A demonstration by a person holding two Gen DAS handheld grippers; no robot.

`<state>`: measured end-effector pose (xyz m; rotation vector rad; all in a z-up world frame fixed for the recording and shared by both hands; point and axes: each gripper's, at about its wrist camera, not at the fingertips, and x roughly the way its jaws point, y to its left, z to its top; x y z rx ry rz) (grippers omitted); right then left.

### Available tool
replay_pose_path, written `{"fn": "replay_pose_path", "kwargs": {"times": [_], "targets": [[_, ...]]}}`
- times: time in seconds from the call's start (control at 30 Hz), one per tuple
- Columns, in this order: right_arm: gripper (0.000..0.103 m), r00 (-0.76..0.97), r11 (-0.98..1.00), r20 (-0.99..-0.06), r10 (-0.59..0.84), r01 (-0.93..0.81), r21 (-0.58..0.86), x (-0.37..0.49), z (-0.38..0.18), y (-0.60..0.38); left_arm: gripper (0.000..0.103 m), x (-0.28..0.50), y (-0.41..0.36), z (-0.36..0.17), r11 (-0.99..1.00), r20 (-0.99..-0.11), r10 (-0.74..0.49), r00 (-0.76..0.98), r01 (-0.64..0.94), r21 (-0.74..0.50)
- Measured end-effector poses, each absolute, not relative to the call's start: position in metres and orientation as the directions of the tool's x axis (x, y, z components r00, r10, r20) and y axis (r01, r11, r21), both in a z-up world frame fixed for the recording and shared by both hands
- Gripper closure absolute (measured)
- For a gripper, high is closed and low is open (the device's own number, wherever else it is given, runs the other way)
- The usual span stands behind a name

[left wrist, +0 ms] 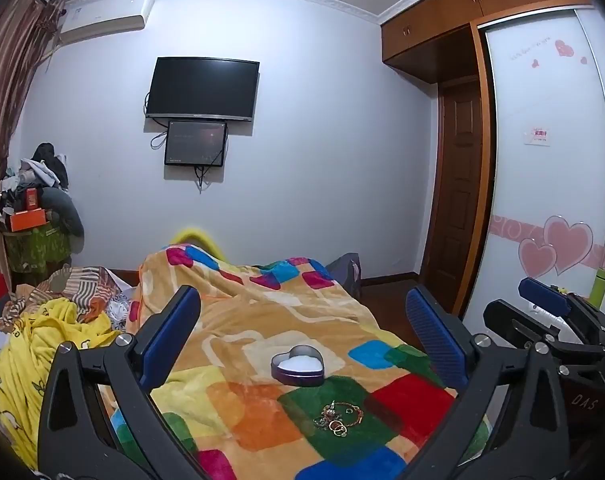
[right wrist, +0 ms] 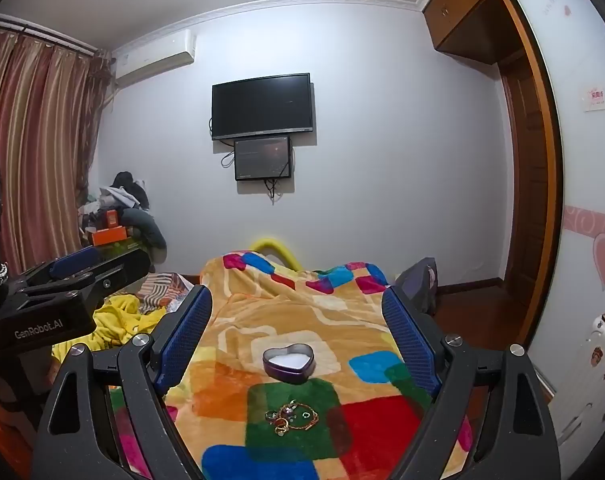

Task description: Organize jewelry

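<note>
A small pile of jewelry (left wrist: 338,418), with gold rings and a chain bracelet, lies on a green patch of the blanket; it also shows in the right wrist view (right wrist: 290,418). Just beyond it sits an open purple heart-shaped tin (left wrist: 297,364) with a white lining, also in the right wrist view (right wrist: 288,362). My left gripper (left wrist: 302,332) is open and empty, held above and short of the jewelry. My right gripper (right wrist: 296,330) is open and empty in the same way. The right gripper's side shows in the left wrist view (left wrist: 550,320).
A colourful patchwork blanket (left wrist: 262,320) covers the bed. Crumpled yellow bedding (left wrist: 42,344) lies to the left. A wardrobe with heart stickers (left wrist: 550,160) stands to the right, and a TV (left wrist: 202,88) hangs on the far wall. Clutter (left wrist: 34,200) is piled by the curtain.
</note>
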<state>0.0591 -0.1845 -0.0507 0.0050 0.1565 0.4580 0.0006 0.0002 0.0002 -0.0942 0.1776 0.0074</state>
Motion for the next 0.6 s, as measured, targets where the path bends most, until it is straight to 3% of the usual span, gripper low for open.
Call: {"fn": "replay_pose_path", "kwargs": {"times": [0.6], "targets": [[0.018,0.885,0.897,-0.153,0.44,-0.44,0.04,0.0602,-0.0515,-0.1847,0.0,0.0055,0.0017,-0.0081,0.995,-0.193,-0.008,0.981,-0.011,-0.097]]}}
